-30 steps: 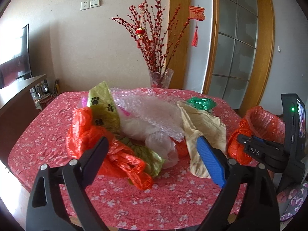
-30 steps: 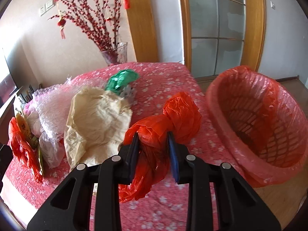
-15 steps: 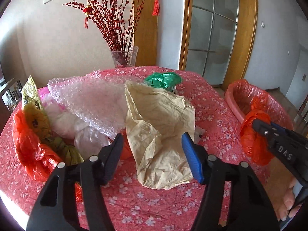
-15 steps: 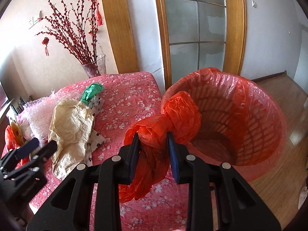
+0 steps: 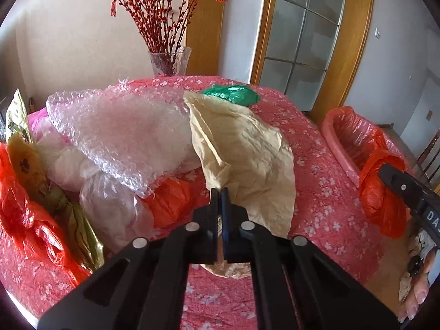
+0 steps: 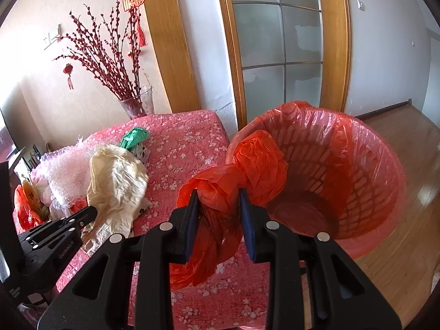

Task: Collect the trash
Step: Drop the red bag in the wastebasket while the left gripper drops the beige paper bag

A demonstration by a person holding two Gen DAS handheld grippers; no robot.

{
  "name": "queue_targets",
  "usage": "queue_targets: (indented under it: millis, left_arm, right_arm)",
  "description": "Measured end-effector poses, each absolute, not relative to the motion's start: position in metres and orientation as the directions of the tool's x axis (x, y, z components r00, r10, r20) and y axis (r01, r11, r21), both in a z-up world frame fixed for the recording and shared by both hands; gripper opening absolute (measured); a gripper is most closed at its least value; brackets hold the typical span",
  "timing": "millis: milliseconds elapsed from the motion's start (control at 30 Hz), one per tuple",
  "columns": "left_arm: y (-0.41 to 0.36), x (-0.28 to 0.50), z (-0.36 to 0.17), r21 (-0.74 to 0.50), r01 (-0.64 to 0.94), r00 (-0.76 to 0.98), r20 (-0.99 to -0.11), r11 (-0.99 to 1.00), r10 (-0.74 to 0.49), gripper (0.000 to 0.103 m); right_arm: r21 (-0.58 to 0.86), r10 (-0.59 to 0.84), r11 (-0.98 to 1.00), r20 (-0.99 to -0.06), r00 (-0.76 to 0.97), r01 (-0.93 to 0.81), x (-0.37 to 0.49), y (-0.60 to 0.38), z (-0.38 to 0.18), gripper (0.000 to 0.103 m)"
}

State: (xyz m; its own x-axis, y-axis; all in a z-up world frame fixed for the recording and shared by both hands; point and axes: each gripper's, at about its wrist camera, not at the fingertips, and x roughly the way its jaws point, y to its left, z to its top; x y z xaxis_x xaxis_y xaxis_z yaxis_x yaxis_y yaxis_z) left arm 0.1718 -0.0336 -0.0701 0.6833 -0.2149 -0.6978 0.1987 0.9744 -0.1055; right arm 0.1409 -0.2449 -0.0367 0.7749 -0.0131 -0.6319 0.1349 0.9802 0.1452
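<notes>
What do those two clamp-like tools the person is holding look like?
Each gripper is black plastic: two long angular fingers with triangular cut-outs and silver rivets, ending in flat pads. The left gripper shows in both views. The right gripper has blue pads and white lettering on its side.

Glass vase (image 5: pixel 170 61) of red branches (image 5: pixel 154 8) on floral tablecloth (image 5: pixel 310 170); frosted glass door (image 6: pixel 277 49) behind.

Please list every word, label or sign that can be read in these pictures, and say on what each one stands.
"DA", cut off by the picture's edge: on the right gripper, seen from the left wrist.
"福": red paper ornament hanging beside the door frame.
Grey lettering on the left gripper: too blurred to read.
Print on the gold paw-print bag: unreadable.
</notes>
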Motion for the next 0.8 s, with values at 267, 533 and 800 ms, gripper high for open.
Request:
queue_targets:
  millis: [267,533,800]
  left_arm:
    - [-0.046,0.171,-0.034,-0.164,0.29,0.707,-0.628,0.943,-0.326,0.004]
    - [-0.077,0.172,-0.006,-0.161,0.382,0.711,-0.578,0.91,-0.401,0.003]
    - [-0.119,0.175,0.021,-0.172,0.482,0.687,-0.534,0.859,-0.493,0.003]
  right_arm:
    - [0.144,-0.043,0.976,-0.608,0.793,0.164,0.141,-0.262,-0.027,0.029]
    - [0.135,-0.095,0.968,-0.585,0.805,0.212,0.137,-0.288,-0.016,0.029]
    - [0.125,-0.159,0.953,-0.564,0.81,0.275,0.134,-0.319,-0.006,0.029]
